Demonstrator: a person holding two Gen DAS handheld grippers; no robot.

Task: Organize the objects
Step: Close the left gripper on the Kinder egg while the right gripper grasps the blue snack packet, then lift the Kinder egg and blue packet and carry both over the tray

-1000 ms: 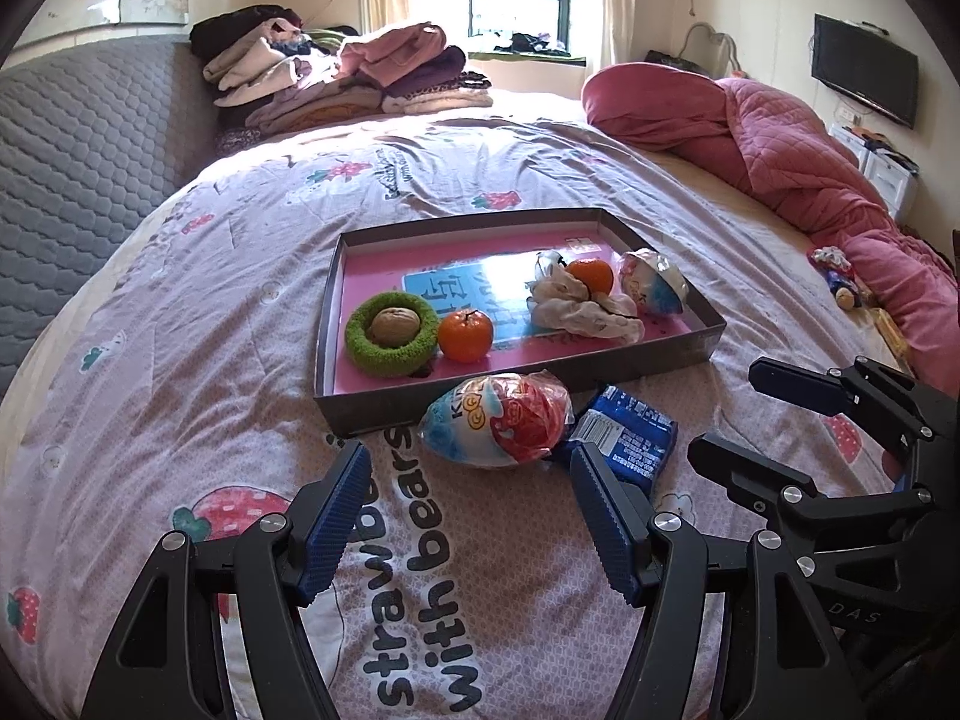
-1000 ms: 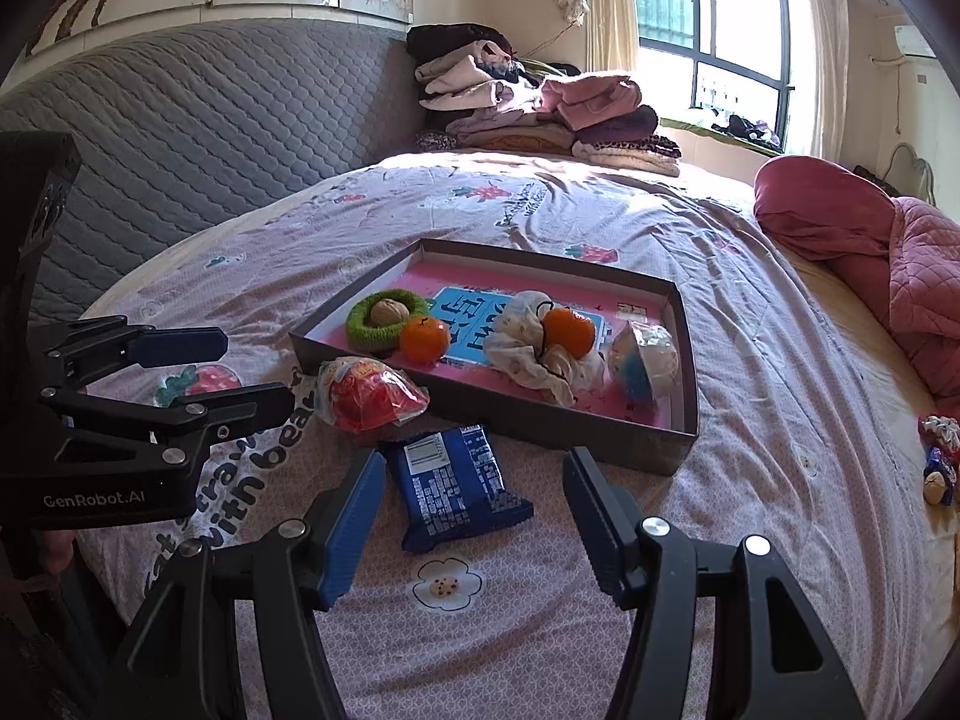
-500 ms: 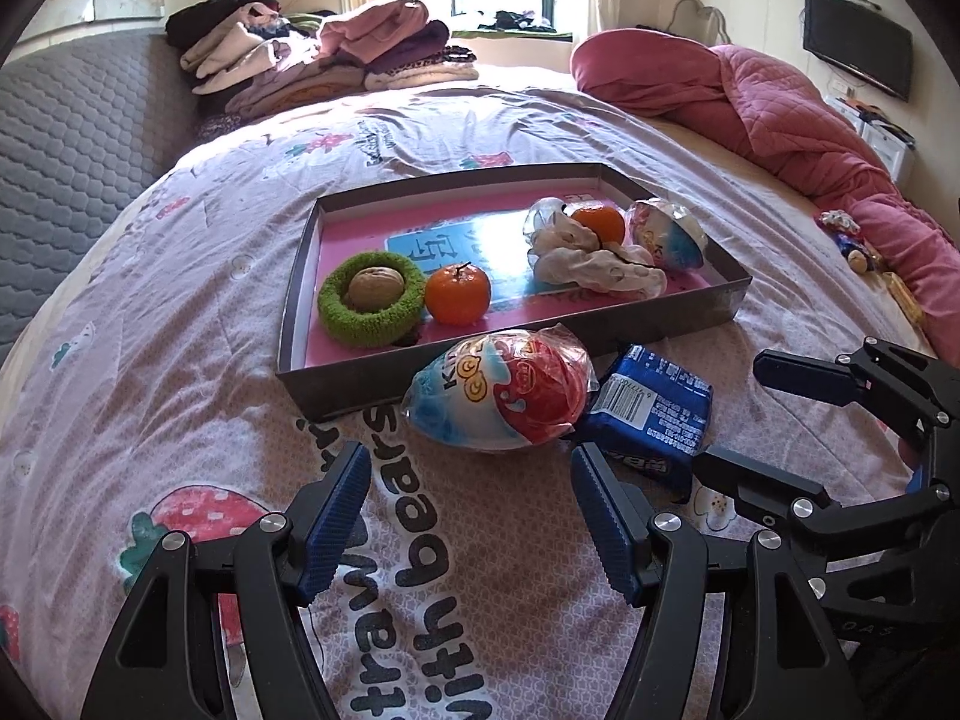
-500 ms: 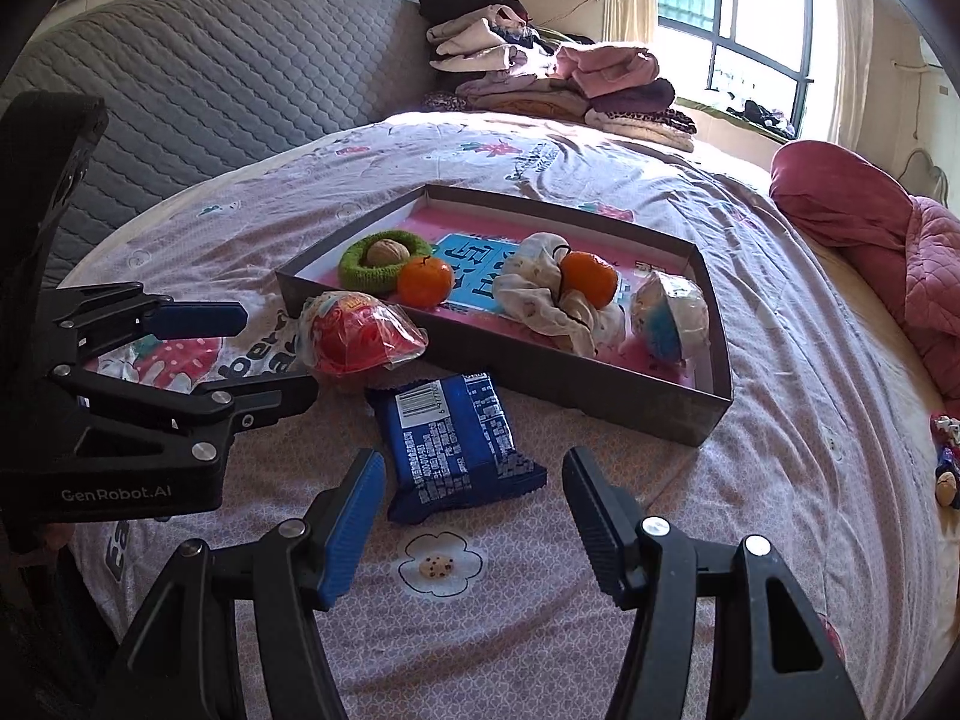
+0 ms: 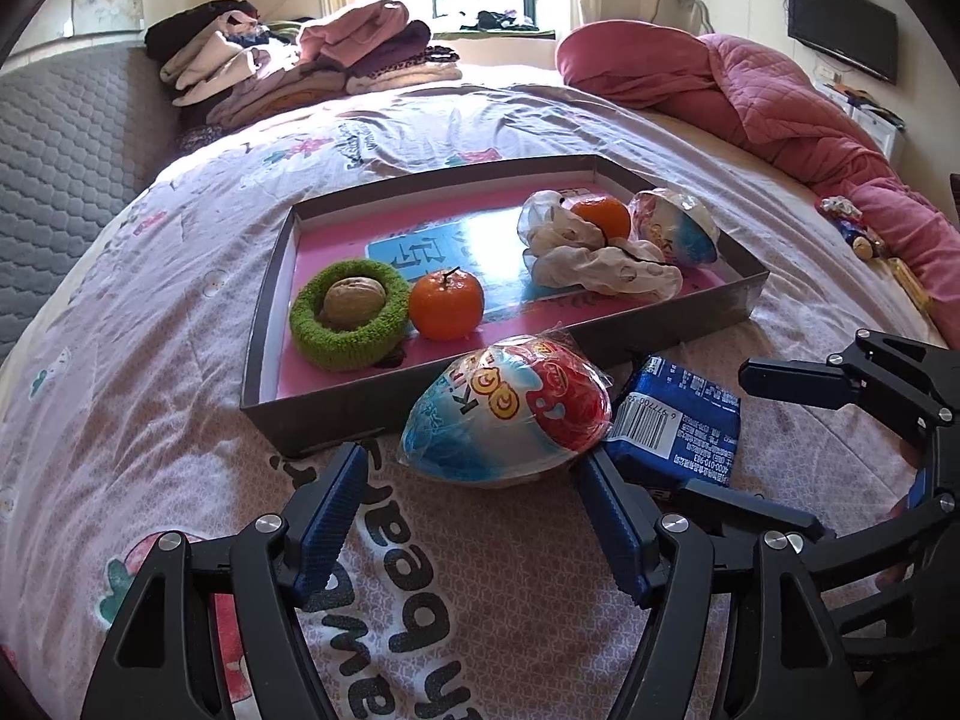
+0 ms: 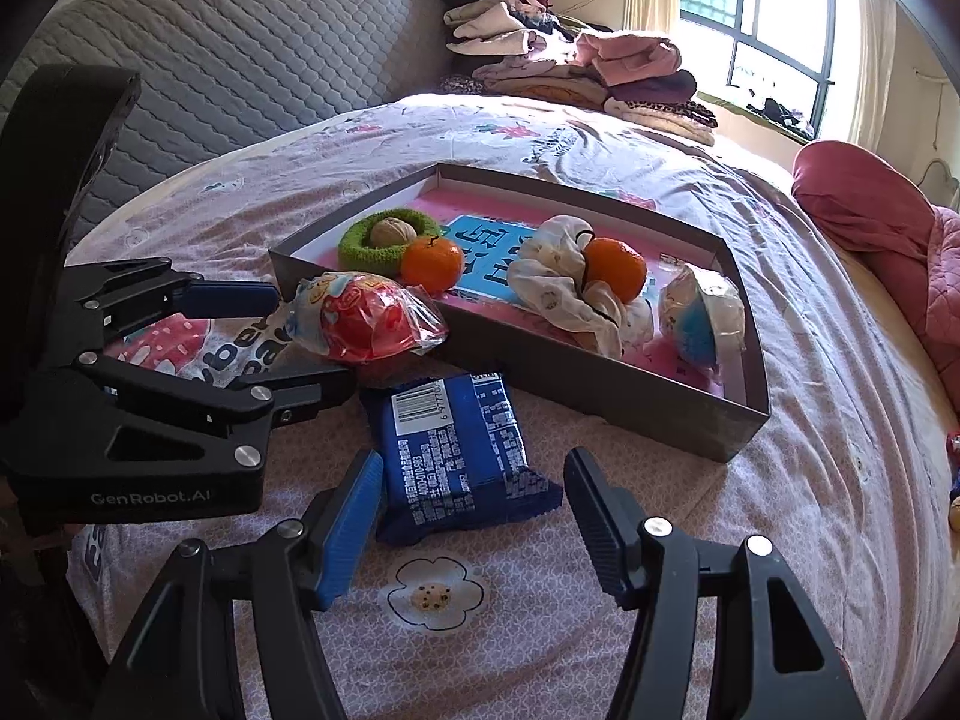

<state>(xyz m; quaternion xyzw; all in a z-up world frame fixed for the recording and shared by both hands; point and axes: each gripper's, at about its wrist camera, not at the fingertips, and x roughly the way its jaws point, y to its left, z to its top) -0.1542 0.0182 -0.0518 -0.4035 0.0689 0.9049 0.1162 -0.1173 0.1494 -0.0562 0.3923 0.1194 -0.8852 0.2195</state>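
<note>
A red and blue wrapped toy egg lies on the bedspread against the front wall of a dark tray. My left gripper reaches around the egg's near end, its jaws opening and the pads not pressing. A blue snack packet lies right of the egg. The packet's near half sits between the widening jaws of my right gripper, untouched by the pads. The tray holds a green ring with a walnut, two tangerines, a white cloth and another toy egg.
Folded clothes are piled at the head of the bed beside a grey quilted headboard. A pink quilt is bunched along the right side, with a small toy near it. A television hangs on the far wall.
Both grippers have come down and forward, so the egg and the blue packet now lie between their tips. The jaws stand slightly wider.
</note>
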